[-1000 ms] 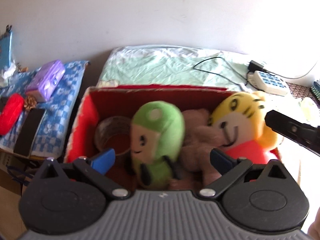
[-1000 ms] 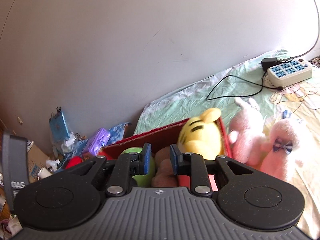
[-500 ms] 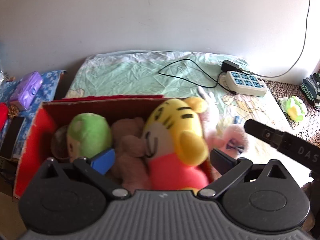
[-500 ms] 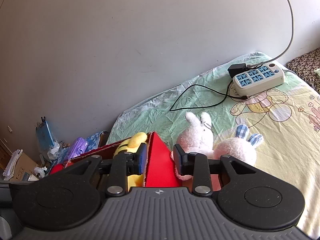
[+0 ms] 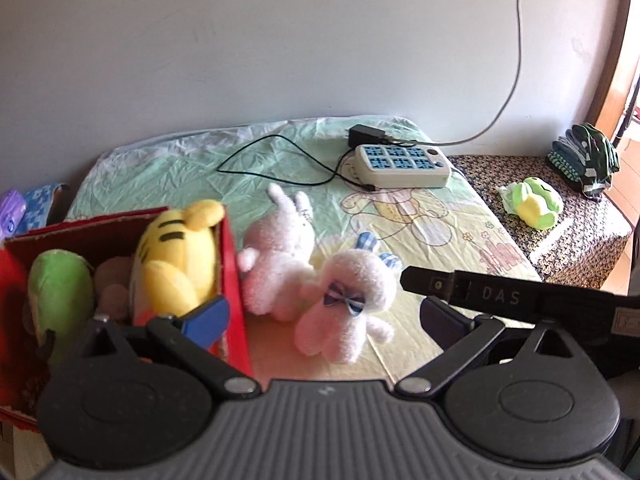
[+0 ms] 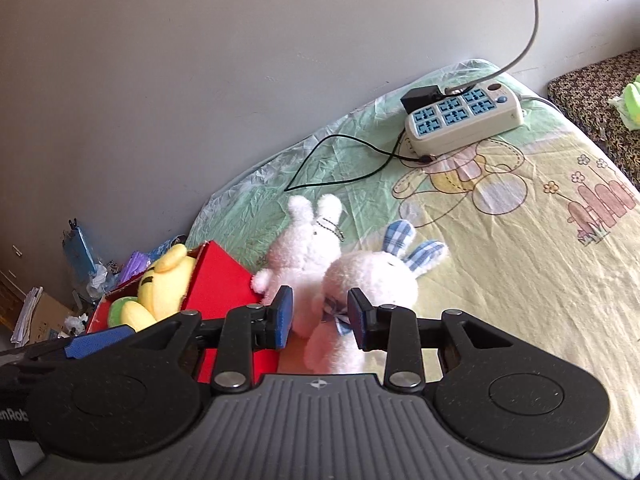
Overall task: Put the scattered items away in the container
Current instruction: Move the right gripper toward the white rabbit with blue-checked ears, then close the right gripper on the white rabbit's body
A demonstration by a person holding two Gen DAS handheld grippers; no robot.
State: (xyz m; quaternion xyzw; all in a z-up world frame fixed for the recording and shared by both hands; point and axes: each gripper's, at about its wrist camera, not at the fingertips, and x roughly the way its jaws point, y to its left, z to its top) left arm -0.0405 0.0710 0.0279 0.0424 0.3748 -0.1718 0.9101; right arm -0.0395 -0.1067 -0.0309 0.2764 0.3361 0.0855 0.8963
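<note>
On the bed with the pale green and yellow cartoon sheet (image 5: 432, 224) two soft pink plush rabbits lie side by side, just beside the red cardboard box (image 5: 234, 280). One rabbit has blue checked ears and a blue bow (image 5: 352, 300), the other is plain pink (image 5: 280, 256). Inside the box sit a yellow striped tiger plush (image 5: 176, 264), a green plush (image 5: 60, 288) and a brown plush (image 5: 112, 280).

From the left wrist view, the left gripper (image 5: 324, 316) has its jaws spread wide with nothing between them; the black body of the other tool crosses at the right. Only this view shows a patterned bench (image 5: 560, 216) with a small green and yellow toy (image 5: 534, 206) and folded striped clothes (image 5: 586, 158).

The right wrist view shows the right gripper (image 6: 320, 318), its jaws a little apart, hanging over the bow rabbit without pressing it. This view shows more clearly the white power strip with blue sockets (image 6: 464, 122) and the black cable (image 6: 340, 164) on the sheet.
</note>
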